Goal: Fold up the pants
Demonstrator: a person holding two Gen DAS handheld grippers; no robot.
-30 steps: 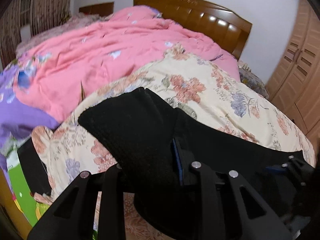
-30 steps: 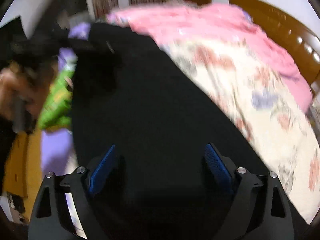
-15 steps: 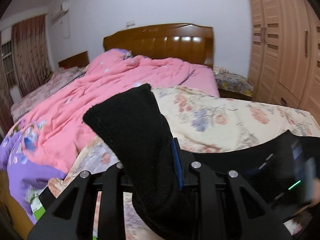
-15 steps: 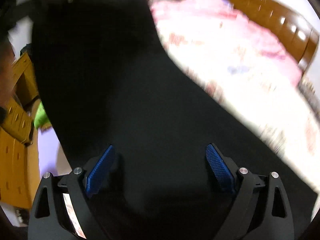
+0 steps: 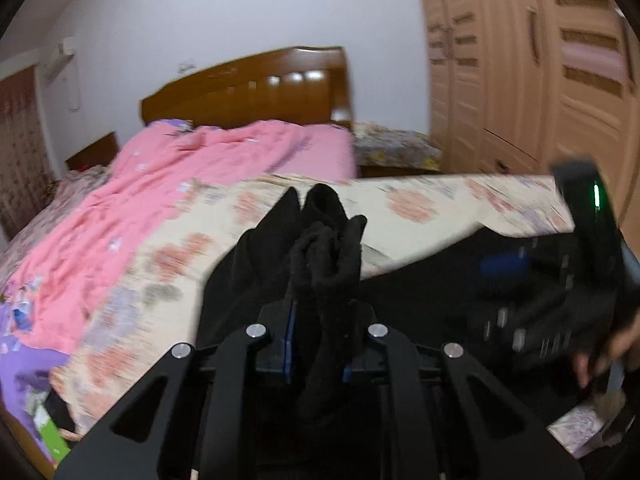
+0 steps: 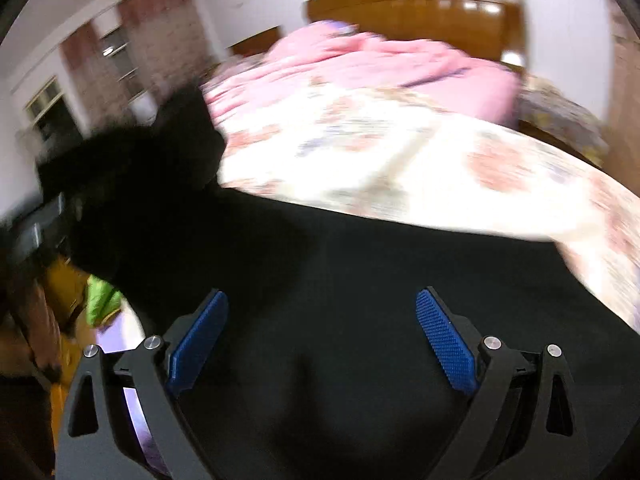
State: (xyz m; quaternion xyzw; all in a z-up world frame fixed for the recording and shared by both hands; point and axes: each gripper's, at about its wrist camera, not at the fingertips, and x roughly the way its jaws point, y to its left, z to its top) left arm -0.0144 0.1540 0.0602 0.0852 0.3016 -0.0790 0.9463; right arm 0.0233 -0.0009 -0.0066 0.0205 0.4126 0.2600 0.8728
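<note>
1. My left gripper [image 5: 316,344] has its fingers pinched narrow on a bunched edge of the black pants [image 5: 320,256]; the fabric sticks up past the blue pads, lifted above the bed.
2. My right gripper [image 6: 320,336] has its fingers spread wide, blue pads well apart, nothing pinched; black cloth lies spread between and under them.
3. The rest of the pants [image 6: 340,280] drapes across the near edge of the floral quilt [image 6: 400,152], running from the left grip toward the right side.
4. Step in hand, my guess: carrying the held edge over to make a fold. Doing it well means keeping the left pinch firm, pulling the cloth taut and laying edge on edge; the right should pin or take the opposite corner first.
5. Around: pink duvet [image 5: 160,184] behind, wooden headboard [image 5: 256,88], wardrobe [image 5: 540,72] on the right.
6. In the way: the lumpy quilt gives no flat base, and both views are motion-blurred.
</note>
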